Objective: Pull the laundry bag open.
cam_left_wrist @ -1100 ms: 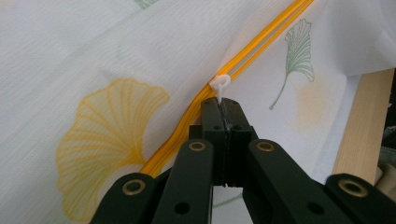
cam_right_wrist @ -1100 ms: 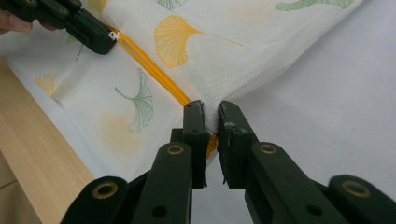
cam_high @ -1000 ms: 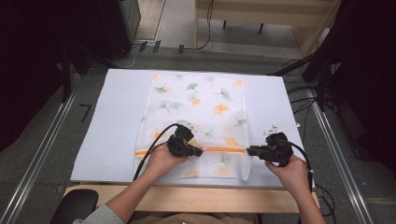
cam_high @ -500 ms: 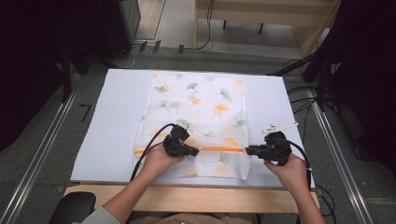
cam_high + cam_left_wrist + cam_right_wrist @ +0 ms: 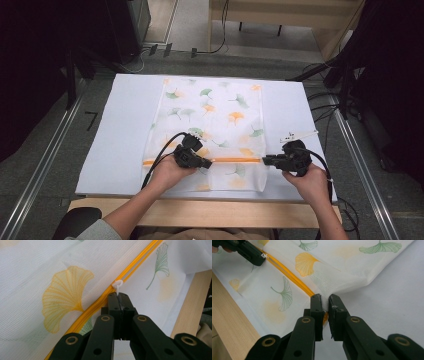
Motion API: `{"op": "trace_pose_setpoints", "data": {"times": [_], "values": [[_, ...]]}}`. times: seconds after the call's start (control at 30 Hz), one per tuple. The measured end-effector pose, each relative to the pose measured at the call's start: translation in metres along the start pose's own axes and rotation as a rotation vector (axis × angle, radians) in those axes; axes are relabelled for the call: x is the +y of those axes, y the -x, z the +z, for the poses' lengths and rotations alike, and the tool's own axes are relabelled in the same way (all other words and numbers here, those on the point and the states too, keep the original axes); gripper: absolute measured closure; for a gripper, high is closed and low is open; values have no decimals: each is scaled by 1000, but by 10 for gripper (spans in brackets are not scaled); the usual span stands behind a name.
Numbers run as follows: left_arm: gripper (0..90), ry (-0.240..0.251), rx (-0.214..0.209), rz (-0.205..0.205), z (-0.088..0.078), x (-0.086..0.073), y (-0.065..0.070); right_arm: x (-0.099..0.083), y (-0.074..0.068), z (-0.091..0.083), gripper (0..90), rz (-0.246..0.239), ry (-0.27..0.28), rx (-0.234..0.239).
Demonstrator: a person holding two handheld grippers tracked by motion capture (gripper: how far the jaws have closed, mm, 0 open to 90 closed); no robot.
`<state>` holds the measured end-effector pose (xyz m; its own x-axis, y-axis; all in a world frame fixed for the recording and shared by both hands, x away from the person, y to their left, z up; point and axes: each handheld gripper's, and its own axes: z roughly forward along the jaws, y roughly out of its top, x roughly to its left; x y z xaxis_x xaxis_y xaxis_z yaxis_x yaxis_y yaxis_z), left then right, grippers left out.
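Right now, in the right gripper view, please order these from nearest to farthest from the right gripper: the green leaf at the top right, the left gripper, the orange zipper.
1. Orange zipper: its end lies at the right gripper, by the jaws.
2. Left gripper: upper left, along the zipper.
3. Green leaf: top right on the bag.

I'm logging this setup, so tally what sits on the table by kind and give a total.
White mesh laundry bag with ginkgo-leaf print and orange zipper: 1
White plastic zipper pull: 1
Black two-jaw grippers, left gripper and right gripper: 2
Pale sheet covering the table: 1
Total: 5
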<state>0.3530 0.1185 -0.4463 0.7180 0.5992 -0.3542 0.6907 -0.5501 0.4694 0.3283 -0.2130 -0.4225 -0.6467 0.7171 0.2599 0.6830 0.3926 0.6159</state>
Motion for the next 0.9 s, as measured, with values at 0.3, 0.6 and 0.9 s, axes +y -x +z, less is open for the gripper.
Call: {"op": "trace_pose_setpoints", "data": {"times": [0.3, 0.6, 0.9], "values": [[900, -23, 15, 32, -5, -3, -1, 0, 0, 0, 849, -5, -1, 0], [900, -10, 13, 22, -21, -14, -12, -1, 0, 0, 848, -2, -4, 0], [900, 17, -13, 2, -23, -15, -15, -1, 1, 0, 848, 0, -3, -1]]}}
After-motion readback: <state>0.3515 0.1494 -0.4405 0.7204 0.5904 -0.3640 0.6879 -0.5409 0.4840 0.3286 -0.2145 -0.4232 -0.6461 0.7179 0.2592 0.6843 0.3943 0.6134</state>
